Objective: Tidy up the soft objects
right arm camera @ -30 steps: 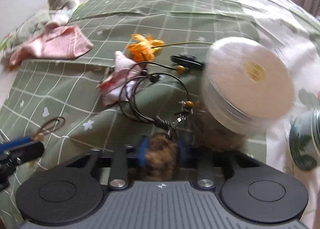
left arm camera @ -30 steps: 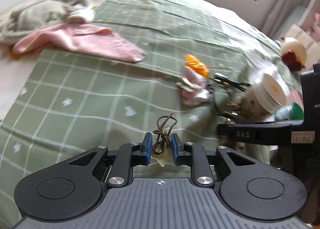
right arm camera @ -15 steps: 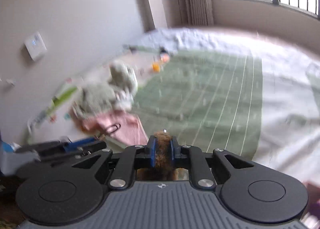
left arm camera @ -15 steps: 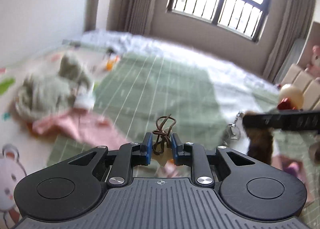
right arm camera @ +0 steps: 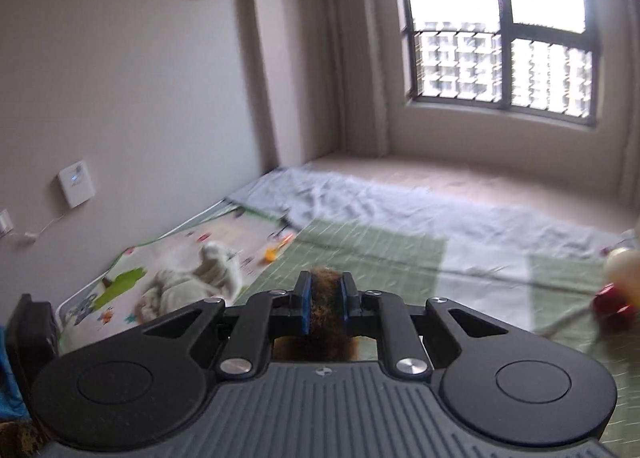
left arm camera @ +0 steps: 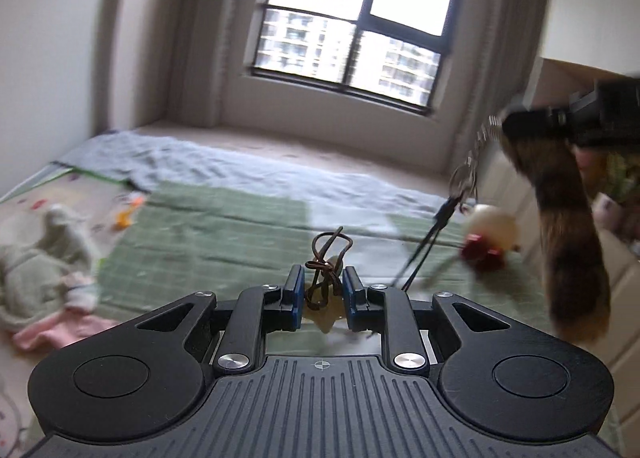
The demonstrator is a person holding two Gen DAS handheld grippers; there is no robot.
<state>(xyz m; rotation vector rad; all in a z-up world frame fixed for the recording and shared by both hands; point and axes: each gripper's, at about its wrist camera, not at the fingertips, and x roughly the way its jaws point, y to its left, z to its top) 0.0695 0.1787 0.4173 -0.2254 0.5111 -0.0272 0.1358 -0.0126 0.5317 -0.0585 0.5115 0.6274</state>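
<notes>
Left gripper (left arm camera: 320,290) — jaws part-closed on a small pale charm with a brown cord loop (left arm camera: 325,269), cord standing up past the tips. Right gripper (right arm camera: 323,300) — clamped tight on a brown furry tail (left arm camera: 568,242), long axis hanging straight down, keyring dangling beside it. Both held above the green checked blanket (left arm camera: 224,234).

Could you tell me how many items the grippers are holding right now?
2: a brown cord loop in the left gripper, and a furry brown tail clamped in the right gripper.
</notes>
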